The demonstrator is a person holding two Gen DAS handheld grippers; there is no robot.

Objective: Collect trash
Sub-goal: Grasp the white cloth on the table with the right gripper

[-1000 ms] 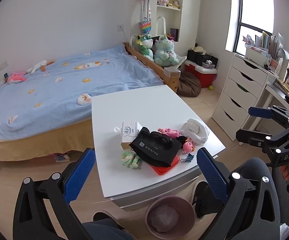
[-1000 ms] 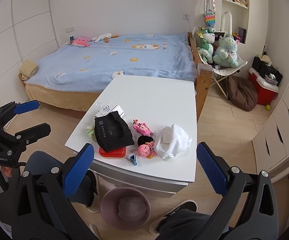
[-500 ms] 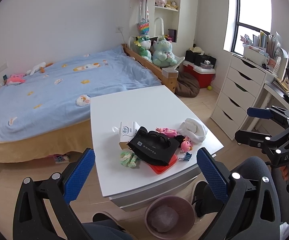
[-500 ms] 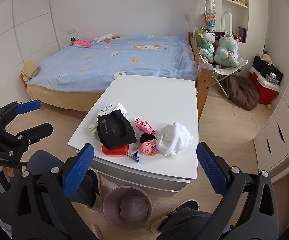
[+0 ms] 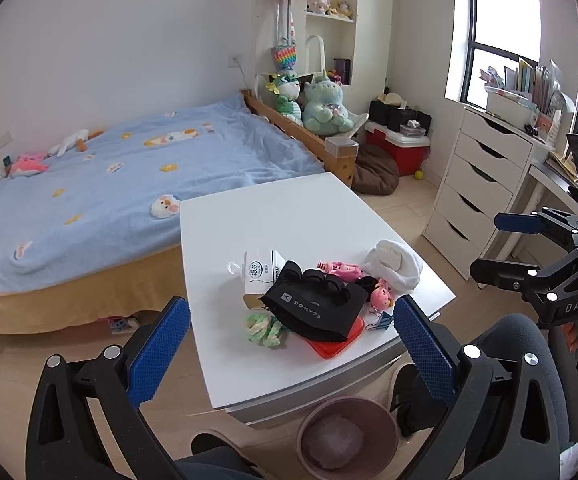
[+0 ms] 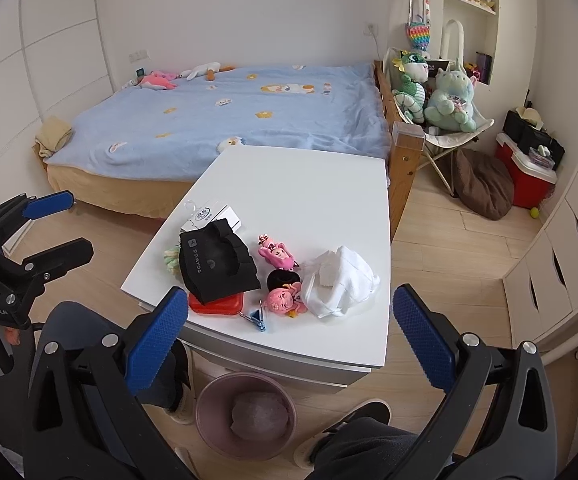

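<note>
Table [image 5: 289, 216] nearer; both grippers [image 5: 289, 344] [image 6: 289, 332] level, agape.

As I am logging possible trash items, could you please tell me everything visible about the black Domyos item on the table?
The black Domyos item looks like soft, matte fabric or foam, with white lettering near one edge and several finger-like humps along another. It lies slack near the front of the white table, overlapping a flat red item and a white box. Neither hand-held gripper touches it.
</note>
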